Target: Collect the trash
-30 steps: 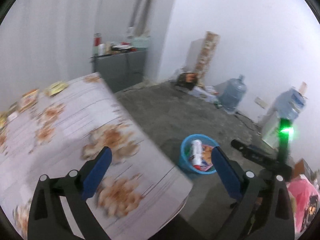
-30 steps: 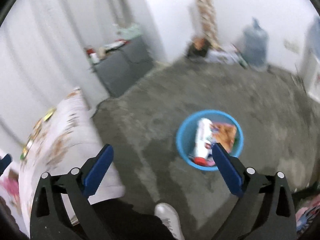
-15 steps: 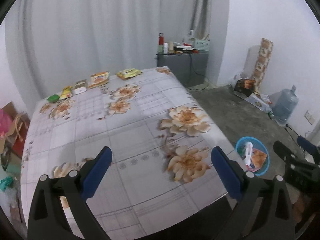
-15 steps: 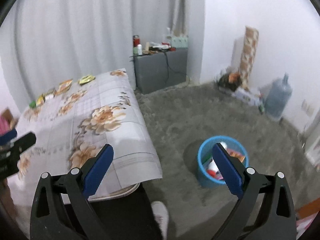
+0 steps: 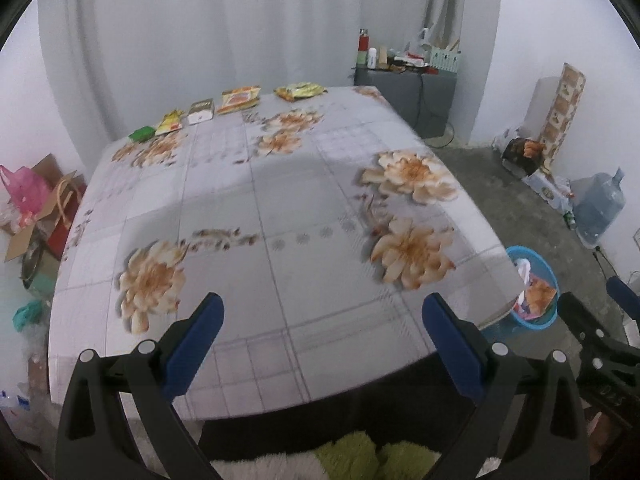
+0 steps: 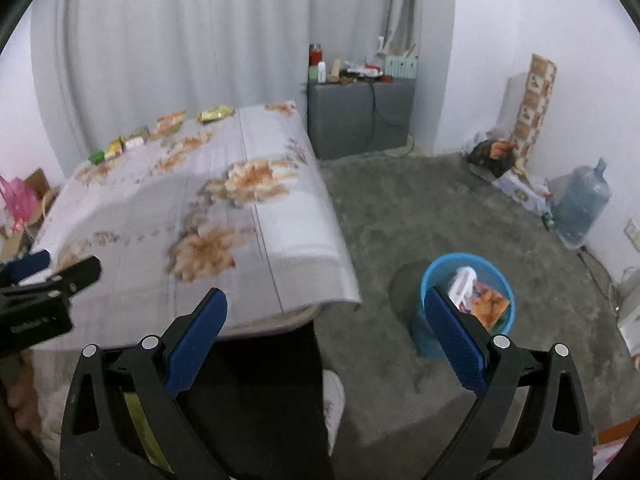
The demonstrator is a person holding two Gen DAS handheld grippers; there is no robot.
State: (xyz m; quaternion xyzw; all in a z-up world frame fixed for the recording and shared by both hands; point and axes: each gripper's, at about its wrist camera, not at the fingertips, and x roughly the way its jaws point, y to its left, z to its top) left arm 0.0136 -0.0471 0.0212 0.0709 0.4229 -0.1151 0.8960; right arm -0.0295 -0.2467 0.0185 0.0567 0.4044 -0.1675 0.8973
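Both grippers hovering empty over the table's near edge

The left gripper (image 5: 322,330) and right gripper (image 6: 326,326) are gaping wide; wrappers (image 5: 240,98) are lying along the floral table's (image 5: 280,200) far edge (five or so), the blue bin (image 6: 466,300) standing on the floor beside it.

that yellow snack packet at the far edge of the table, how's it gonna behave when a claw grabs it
The yellow snack packet looks like a thin, crinkled wrapper, so it is probably light and floppy and may crumple when pinched. It lies flat on the smooth floral tablecloth, so a push would likely slide it rather than roll it.
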